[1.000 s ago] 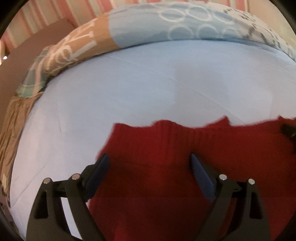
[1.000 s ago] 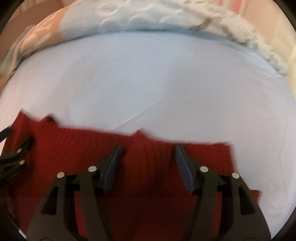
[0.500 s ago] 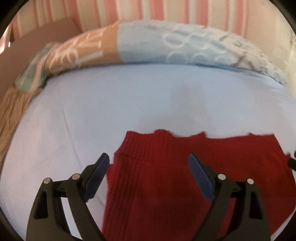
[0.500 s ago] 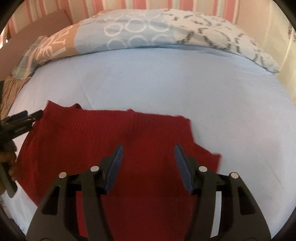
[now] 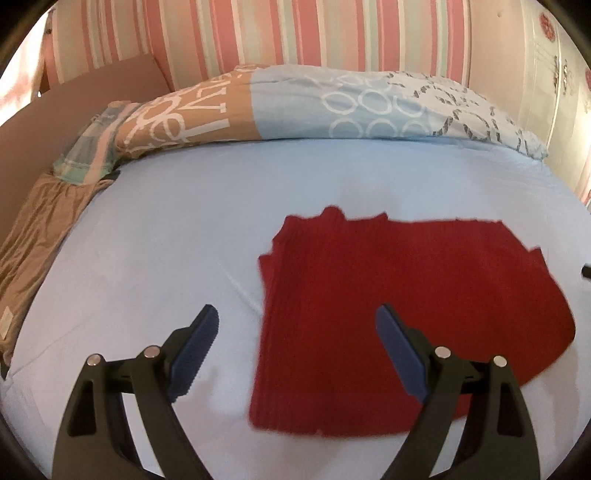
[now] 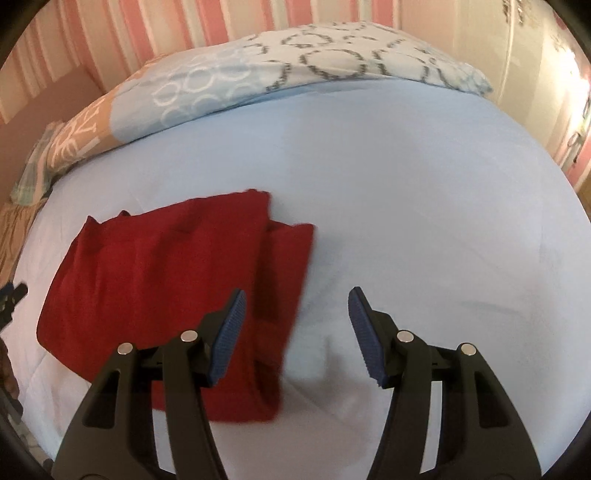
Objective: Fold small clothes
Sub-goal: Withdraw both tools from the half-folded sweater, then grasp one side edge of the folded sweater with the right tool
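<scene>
A red ribbed knit garment (image 5: 399, 314) lies folded flat on the light blue bed sheet (image 5: 177, 236). In the left wrist view my left gripper (image 5: 297, 325) hovers above its left edge, jaws wide apart with nothing between them. The same red garment (image 6: 162, 288) fills the left of the right wrist view, a narrower folded layer showing along its right side. My right gripper (image 6: 295, 310) hangs over that right edge and the bare sheet (image 6: 424, 229), open and holding nothing. The left gripper's tip (image 6: 14, 293) shows at the far left edge.
A patterned duvet (image 5: 332, 103) in tan, light blue and white is bunched along the far side of the bed. A tan cloth (image 5: 40, 221) and a plaid item (image 5: 88, 155) lie at the far left. Striped pink wall (image 5: 295, 33) stands behind.
Both grippers have pulled back and risen from the garment and spread apart: the left to its left edge, the right to its right edge. More of the bed and wall shows.
</scene>
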Demonstrator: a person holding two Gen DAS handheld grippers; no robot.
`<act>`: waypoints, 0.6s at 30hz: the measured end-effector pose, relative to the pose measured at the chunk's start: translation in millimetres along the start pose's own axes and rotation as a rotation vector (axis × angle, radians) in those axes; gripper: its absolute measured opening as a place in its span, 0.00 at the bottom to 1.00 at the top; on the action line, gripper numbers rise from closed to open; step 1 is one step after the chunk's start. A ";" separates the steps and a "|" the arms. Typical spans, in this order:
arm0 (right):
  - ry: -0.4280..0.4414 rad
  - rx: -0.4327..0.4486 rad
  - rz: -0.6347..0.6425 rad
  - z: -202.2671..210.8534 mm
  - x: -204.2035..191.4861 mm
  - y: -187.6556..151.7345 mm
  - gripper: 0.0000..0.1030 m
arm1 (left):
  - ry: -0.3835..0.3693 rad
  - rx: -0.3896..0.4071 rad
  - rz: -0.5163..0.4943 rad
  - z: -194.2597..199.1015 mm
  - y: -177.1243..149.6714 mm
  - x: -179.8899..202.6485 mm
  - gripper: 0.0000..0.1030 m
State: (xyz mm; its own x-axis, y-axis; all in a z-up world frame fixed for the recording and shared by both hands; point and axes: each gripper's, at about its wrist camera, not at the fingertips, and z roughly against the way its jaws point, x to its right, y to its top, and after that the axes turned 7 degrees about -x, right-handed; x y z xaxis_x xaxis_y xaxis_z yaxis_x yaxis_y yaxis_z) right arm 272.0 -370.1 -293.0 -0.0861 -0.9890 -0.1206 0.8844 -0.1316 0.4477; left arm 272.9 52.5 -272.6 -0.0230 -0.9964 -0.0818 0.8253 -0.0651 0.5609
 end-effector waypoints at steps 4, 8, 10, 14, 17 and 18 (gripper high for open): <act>0.042 -0.025 0.002 -8.1 0.6 -4.3 0.56 | -0.013 -0.028 0.016 2.5 -15.5 0.2 0.85; 0.069 -0.049 0.005 -21.5 -11.0 -7.3 0.57 | -0.034 -0.038 0.025 5.8 -24.3 6.7 0.85; 0.080 -0.060 0.008 -30.5 -17.9 -6.8 0.63 | -0.043 -0.039 0.018 8.1 -28.2 11.8 0.85; 0.084 -0.071 -0.009 -44.6 -23.4 -5.4 0.71 | -0.044 -0.037 0.004 8.5 -31.4 15.9 0.85; 0.078 -0.099 -0.012 -58.5 -24.8 -3.3 0.72 | -0.045 -0.042 0.010 6.2 -32.2 16.2 0.85; 0.081 -0.109 -0.018 -63.9 -24.0 -2.0 0.72 | -0.046 -0.046 0.015 4.7 -32.7 16.0 0.85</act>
State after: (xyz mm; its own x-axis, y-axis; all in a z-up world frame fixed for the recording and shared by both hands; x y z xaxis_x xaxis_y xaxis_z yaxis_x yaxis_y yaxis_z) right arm 301.6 -341.8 -347.6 -0.0689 -0.9773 -0.2005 0.9280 -0.1365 0.3467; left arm 242.8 38.5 -288.4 -0.0358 -0.9988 -0.0348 0.8507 -0.0488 0.5234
